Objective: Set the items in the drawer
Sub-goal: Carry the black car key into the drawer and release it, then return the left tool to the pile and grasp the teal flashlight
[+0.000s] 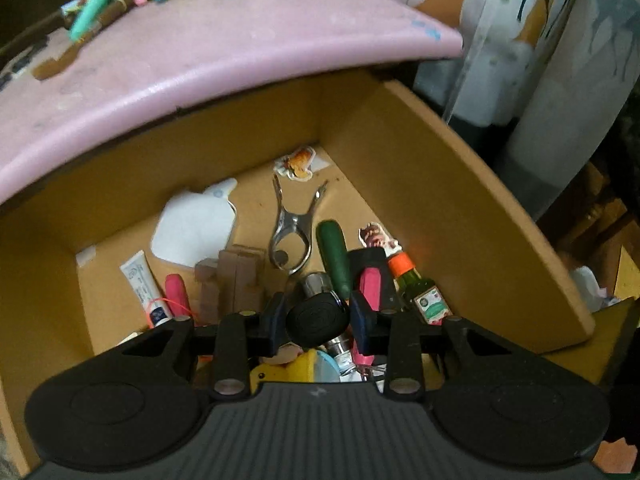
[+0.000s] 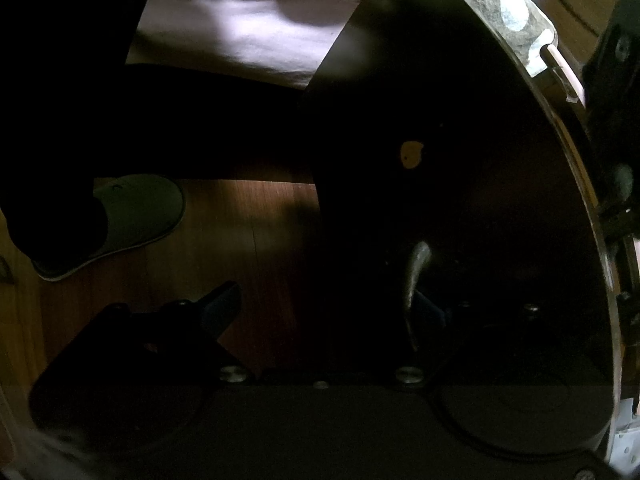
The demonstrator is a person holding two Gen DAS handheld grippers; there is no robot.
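Note:
In the left wrist view my left gripper is shut on a black oval-capped object and holds it inside the open cardboard-brown drawer. The drawer holds a metal clamp tool, a green handle, a small bottle with an orange cap, a white tube, pink items and a white paper shape. In the right wrist view my right gripper is open and empty, low beside a dark cabinet front with a metal handle.
A pink tabletop overhangs the drawer, with a teal toy and small clutter at its far edge. A patterned curtain hangs to the right. The right wrist view shows wooden floor and a grey slipper.

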